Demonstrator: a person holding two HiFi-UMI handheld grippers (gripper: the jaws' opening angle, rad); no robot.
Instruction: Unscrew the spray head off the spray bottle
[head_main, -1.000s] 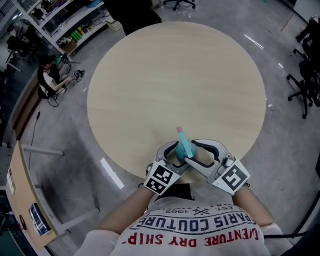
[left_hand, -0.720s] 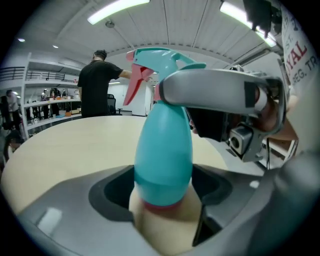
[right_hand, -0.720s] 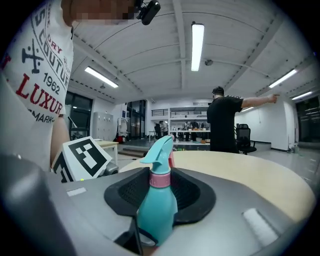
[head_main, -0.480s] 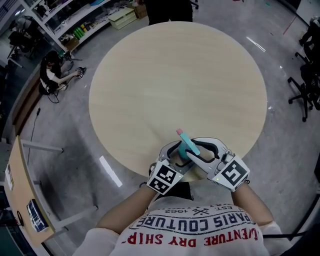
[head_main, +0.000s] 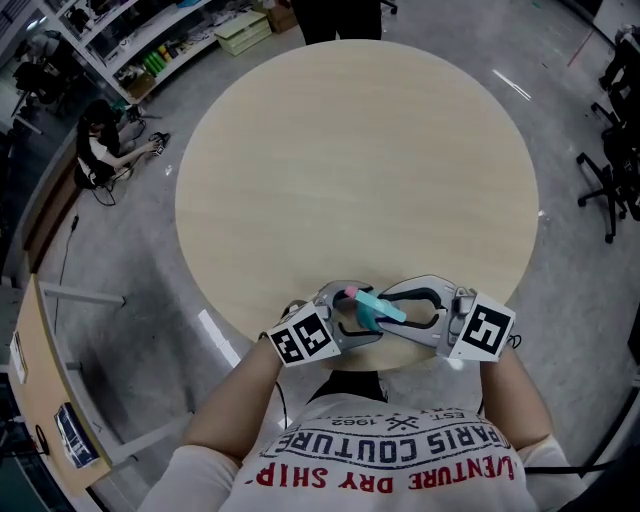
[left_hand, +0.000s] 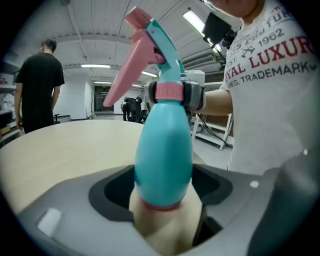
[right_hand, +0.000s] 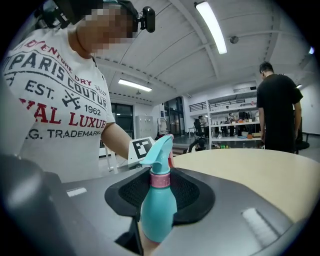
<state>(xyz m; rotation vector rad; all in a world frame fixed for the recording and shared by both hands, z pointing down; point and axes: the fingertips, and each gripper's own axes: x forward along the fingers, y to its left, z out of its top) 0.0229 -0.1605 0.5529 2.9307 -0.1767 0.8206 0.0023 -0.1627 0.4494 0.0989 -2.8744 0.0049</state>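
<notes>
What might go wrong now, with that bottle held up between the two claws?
The right gripper, whose jaws have just been closing on the pink collar, might slip round it instead of turning it. The left gripper holds the spray bottle near the edge of the table; dropped, it could roll off.

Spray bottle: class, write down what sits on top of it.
On the spray bottle sits a pink collar and, above it, the teal spray head with its pink trigger. The bottle's neck cannot be seen: the collar covers it.
</notes>
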